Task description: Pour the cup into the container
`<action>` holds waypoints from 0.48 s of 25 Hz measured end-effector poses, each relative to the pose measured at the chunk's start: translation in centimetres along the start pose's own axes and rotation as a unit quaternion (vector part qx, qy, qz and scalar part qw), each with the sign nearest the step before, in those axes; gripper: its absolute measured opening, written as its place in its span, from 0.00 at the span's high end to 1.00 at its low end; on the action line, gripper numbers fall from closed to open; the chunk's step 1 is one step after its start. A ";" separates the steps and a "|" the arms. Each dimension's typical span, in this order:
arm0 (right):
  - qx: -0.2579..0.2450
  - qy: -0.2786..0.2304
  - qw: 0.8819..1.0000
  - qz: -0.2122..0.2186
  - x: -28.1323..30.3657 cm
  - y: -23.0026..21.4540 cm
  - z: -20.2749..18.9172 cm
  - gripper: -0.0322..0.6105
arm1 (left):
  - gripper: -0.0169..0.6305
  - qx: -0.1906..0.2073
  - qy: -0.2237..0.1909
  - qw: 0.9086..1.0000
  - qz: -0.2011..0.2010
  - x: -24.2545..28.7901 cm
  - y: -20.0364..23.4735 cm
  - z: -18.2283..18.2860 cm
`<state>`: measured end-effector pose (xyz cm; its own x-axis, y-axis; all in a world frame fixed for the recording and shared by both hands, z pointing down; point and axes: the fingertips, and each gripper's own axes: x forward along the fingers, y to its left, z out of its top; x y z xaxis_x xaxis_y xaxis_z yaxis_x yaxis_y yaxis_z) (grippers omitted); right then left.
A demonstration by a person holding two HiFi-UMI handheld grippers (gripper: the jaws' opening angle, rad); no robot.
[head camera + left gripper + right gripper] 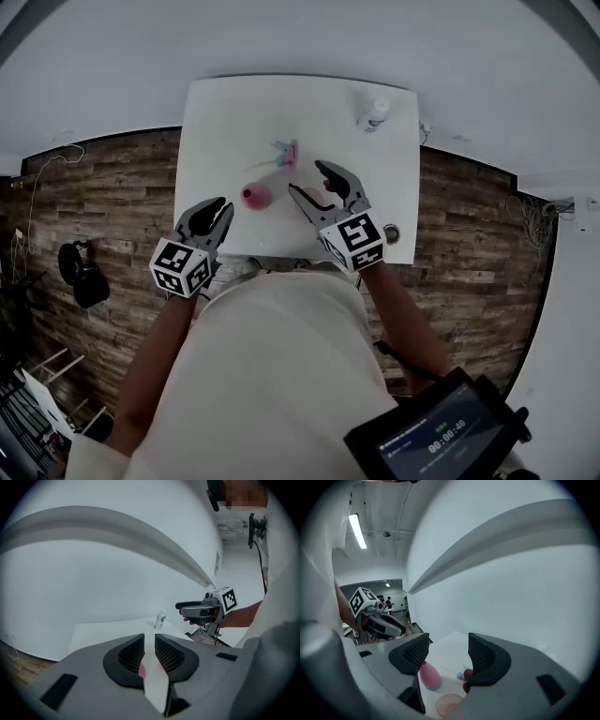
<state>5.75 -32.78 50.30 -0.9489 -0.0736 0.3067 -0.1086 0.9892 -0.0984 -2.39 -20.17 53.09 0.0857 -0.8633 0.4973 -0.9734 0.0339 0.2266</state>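
Note:
A pink cup stands on the white table; in the right gripper view the cup looks cone-shaped. Beside it lies a shallow pink container, half hidden under my right gripper in the head view. That gripper hangs above the table, open, with nothing between its jaws. My left gripper is raised at the table's near left; its jaws stand a narrow gap apart and hold nothing. A sliver of the pink cup shows through that gap.
A small white bottle stands at the far right corner, also visible as the bottle in the left gripper view. Small teal and pink pieces lie mid-table. The floor around is wood plank. A screen device hangs at the person's side.

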 end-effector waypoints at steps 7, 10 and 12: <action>0.001 -0.019 0.999 -0.040 -0.5 2.6 3.6 0.53 | 0.87 0.008 -0.062 0.998 -0.004 -4.8 1.3 2.9; 0.028 -0.029 0.997 -0.067 -1.2 3.2 5.4 0.53 | 0.87 0.001 -0.076 0.997 -0.006 -7.2 2.3 2.9; 0.040 -0.048 0.995 -0.079 -1.7 4.2 7.3 0.53 | 0.89 -0.009 -0.089 0.996 -0.004 -9.0 3.2 2.8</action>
<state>4.74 -29.46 42.43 -0.9420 -0.2423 0.2321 -0.2776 0.9514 -0.1332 -6.84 -13.69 46.93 0.0523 -0.9389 0.3403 -0.9688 0.0350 0.2455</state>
